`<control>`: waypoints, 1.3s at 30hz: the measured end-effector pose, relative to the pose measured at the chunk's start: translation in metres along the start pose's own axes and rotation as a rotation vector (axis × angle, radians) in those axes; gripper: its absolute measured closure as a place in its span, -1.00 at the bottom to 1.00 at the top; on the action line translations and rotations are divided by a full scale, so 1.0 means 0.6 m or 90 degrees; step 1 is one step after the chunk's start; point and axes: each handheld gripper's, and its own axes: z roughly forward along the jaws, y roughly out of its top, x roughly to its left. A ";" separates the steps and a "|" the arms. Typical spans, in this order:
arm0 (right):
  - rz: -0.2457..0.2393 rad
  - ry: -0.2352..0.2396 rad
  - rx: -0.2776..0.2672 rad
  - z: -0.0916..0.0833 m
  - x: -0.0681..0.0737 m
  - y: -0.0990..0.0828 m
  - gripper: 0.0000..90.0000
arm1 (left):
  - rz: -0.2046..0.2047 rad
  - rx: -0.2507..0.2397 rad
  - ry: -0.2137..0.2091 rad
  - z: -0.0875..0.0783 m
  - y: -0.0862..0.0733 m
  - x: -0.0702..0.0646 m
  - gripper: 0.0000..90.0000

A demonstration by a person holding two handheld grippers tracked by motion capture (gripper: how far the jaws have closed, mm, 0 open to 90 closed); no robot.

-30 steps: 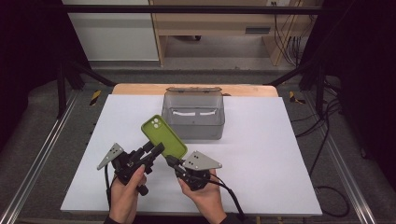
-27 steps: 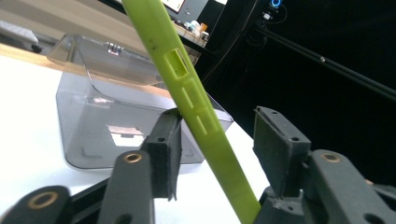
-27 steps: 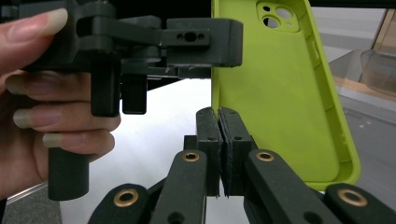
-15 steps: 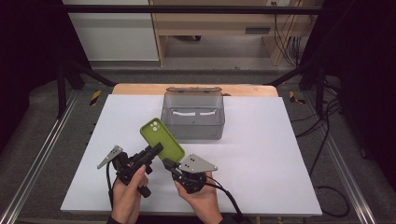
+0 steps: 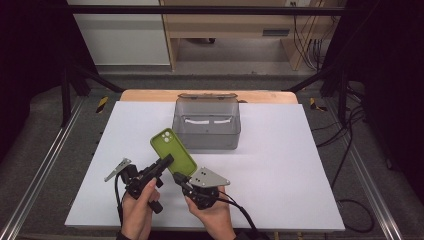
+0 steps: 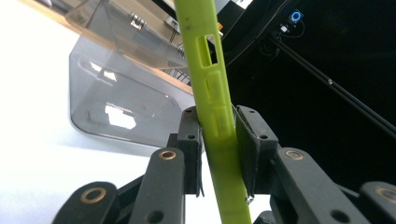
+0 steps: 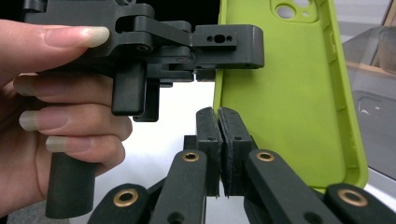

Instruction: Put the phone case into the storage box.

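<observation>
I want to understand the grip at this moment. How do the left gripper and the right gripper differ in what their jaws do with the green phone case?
The left gripper has just been closing; its pads press the side edge of the green phone case, while the right gripper has its pads shut together with nothing visible between them. In the right gripper view, the left gripper reaches the case from the left, while the right gripper's jaws stand below it. Both have black jaws and are hand-held.

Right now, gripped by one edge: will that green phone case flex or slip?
Likely flexes: the case is an empty thin shell, probably soft rubber. Probably light. Slip seems unlikely, since the left claw pinches its side wall squarely.
</observation>
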 end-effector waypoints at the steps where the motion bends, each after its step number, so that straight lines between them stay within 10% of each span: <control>1: 0.000 0.000 0.000 0.000 0.000 0.000 0.95 | -0.004 0.001 0.001 0.000 -0.001 0.001 0.61; 12: -0.012 -0.001 0.025 0.008 0.000 -0.008 0.84 | -0.015 0.008 -0.010 -0.002 -0.007 0.006 0.72; 22: -0.053 -0.029 0.034 -0.008 -0.027 0.001 0.05 | 0.072 -0.008 0.052 -0.019 0.013 0.011 0.72; 29: -0.042 -0.144 0.077 -0.019 -0.068 -0.015 -0.78 | 0.100 -0.016 0.080 -0.027 0.022 0.021 0.72; 34: -0.056 -0.161 0.065 -0.048 -0.083 -0.024 -0.83 | 0.109 -0.022 0.091 -0.032 0.027 0.024 0.72; 39: -0.055 -0.194 0.067 -0.116 -0.136 -0.041 -0.77 | 0.175 0.004 0.119 -0.026 0.024 0.030 0.72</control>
